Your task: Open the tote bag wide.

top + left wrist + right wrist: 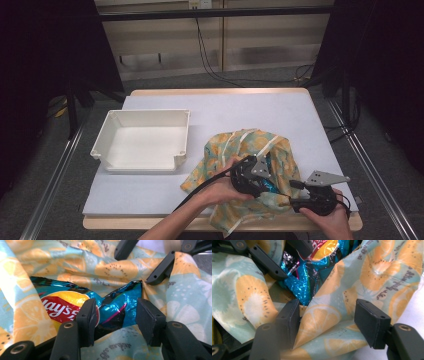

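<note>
Recording booth or lab, not a home. Surface [165, 200] is a wooden top under a pale mat, flanked by black curtains [45, 50] on both sides and metal rails [55, 175] along the floor; grey carpet [210, 82] beyond, with loose cables [210, 60] running from a wall socket [198, 4] across plain beige wall panels [270, 35]. Bare, staged setup with one white bin [142, 140] placed squarely on the mat.

White plastic tray [144, 141] sits on left part of table, open side up, nothing in it. Table top [260, 112] covered w/ pale sheet, wood edge showing at front & back. Black cables [210, 60] run across grey floor behind table, up to wall.
</note>
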The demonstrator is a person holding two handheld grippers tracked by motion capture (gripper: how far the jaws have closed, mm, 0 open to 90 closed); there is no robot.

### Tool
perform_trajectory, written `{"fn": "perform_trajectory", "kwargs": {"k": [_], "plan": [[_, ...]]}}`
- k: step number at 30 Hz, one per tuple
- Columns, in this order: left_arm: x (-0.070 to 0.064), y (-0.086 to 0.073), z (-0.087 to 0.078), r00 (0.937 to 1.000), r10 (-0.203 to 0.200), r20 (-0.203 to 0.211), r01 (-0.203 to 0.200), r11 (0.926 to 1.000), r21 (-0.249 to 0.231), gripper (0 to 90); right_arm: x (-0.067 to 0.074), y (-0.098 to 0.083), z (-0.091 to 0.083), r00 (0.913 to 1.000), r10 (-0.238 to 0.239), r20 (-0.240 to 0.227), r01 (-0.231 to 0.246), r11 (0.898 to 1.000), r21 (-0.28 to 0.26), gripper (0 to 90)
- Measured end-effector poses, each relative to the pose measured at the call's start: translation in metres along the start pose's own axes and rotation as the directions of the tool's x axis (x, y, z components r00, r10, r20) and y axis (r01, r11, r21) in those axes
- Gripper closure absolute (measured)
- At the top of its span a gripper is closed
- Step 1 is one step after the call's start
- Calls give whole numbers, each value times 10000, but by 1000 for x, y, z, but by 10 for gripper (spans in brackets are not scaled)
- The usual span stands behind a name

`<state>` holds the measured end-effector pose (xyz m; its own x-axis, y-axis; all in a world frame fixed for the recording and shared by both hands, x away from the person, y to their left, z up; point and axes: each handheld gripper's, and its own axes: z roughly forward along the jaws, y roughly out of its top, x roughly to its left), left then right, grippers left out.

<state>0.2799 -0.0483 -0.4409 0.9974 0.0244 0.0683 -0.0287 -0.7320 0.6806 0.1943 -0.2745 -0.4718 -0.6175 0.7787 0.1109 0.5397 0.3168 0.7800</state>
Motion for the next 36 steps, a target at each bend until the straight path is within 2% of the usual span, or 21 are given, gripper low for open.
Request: {"fn": "perform_trajectory", "kwargs": {"k": [3, 5, 7, 8, 9, 12, 14, 16, 18, 20, 22, 25, 28, 31, 33, 34, 36], "plan": [[-2, 3, 3, 9993, 344, -144, -338, 9987, 392, 502, 0, 0, -1, 10000, -57, -36, 57, 10000, -44, 357], [-4, 5, 6, 9986, 519, -72, -513, 9967, 623, 446, 1, -1, -1, 10000, -51, -62, 51, 10000, -6, 353], [-6, 8, 7, 9976, 660, -187, -643, 9949, 774, 447, 1, -1, -1, 10000, -90, -42, 90, 10000, -13, 350], [-6, 8, 8, 9970, 731, -247, -709, 9944, 785, 447, 1, -1, -1, 9999, -120, -61, 120, 9999, -32, 349], [-6, 7, 9, 9978, 612, -271, -593, 9960, 673, 447, 1, -1, -1, 10000, -67, -26, 67, 10000, -36, 349], [-7, 8, 10, 9978, 639, -172, -623, 9948, 800, 446, 0, -1, -1, 10000, -49, -67, 49, 10000, -20, 344], [-10, 9, 12, 9951, 957, -231, -930, 9908, 980, 446, -1, -2, 0, 10000, -48, -76, 49, 10000, 16, 341], [-13, 9, 15, 9949, 979, -256, -949, 9905, 992, 442, 0, -2, 1, 9999, -57, -99, 58, 10000, 80, 338], [-17, 9, 22, 9896, 1349, -497, -1277, 9837, 1262, 417, 1, -2, 2, 9999, -101, -102, 102, 9999, 95, 336], [-20, 10, 24, 9888, 1396, -523, -1317, 9824, 1326, 409, 1, -2, 2, 9998, -128, -181, 130, 9999, 99, 331], [-20, 10, 27, 9875, 1414, -700, -1315, 9827, 1308, 457, 1, -2, 2, 9998, -140, -133, 142, 9998, 103, 331], [-15, 10, 25, 9927, 1027, -641, -948, 9887, 1160, 544, 0, -3, 2, 9998, -113, -167, 115, 9999, 109, 332], [-10, 8, 23, 9954, 791, -544, -730, 9917, 1063, 650, -1, -3, 3, 9998, -79, -177, 81, 9999, 152, 332], [-6, 6, 20, 9989, 247, -394, -217, 9968, 766, 729, -1, -4, 4, 9998, -10, -173, 13, 9998, 199, 343], [-2, 5, 16, 9997, -49, -230, 60, 9988, 482, 784, -1, -4, 4, 9999, 0, -172, 4, 9998, 210, 357], [0, 4, 13, 9997, -189, -169, 192, 9996, 213, 843, -1, -3, 5, 9998, 32, -191, -27, 9997, 232, 376], [5, 2, 6, 9988, -476, -110, 475, 9988, -110, 881, -2, -3, 5, 9998, 38, -216, -33, 9997, 229, 402]]}}
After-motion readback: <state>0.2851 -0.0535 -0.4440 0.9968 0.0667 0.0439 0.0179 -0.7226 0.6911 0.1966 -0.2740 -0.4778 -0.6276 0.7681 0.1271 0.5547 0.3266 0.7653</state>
